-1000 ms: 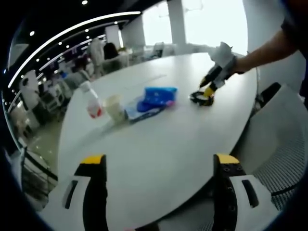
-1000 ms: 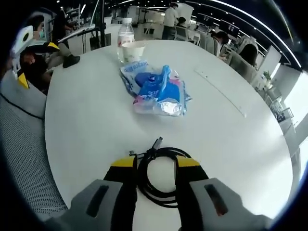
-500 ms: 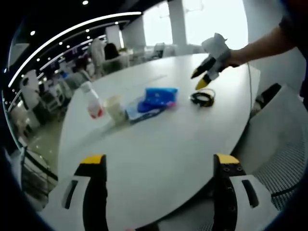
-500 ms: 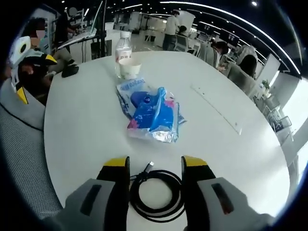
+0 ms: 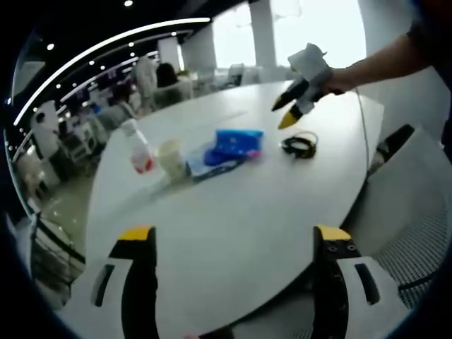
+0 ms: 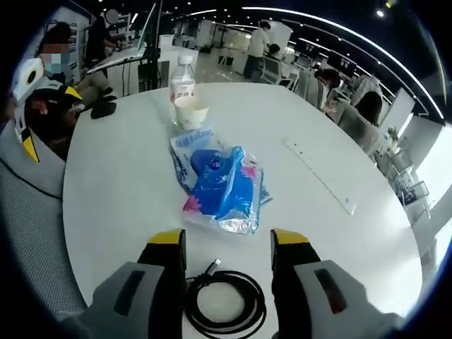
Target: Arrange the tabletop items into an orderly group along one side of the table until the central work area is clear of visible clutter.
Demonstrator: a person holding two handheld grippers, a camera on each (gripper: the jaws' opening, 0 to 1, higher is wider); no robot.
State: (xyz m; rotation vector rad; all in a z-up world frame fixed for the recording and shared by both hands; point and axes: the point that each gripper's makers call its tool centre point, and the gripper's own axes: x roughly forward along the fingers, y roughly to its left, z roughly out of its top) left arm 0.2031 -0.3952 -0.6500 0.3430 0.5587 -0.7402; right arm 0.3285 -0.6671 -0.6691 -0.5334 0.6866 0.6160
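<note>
A coiled black cable lies on the round white table, just below and between my right gripper's open jaws. Beyond it rest blue plastic packets, then a paper cup and a clear bottle with a red label. In the left gripper view the same cable, packets, cup and bottle line up across the table. There the right gripper hovers above the cable, held by a gloved hand. My left gripper stands open over the table's near edge, holding nothing.
Grey mesh chairs stand by the table's edge. A thin strip is set in the tabletop past the packets. People sit at desks in the office behind. The left gripper shows at the far left of the right gripper view.
My right gripper has let go of the black cable, opened, and lifted up and back from it. The cable stays on the table. My left gripper has not moved.
</note>
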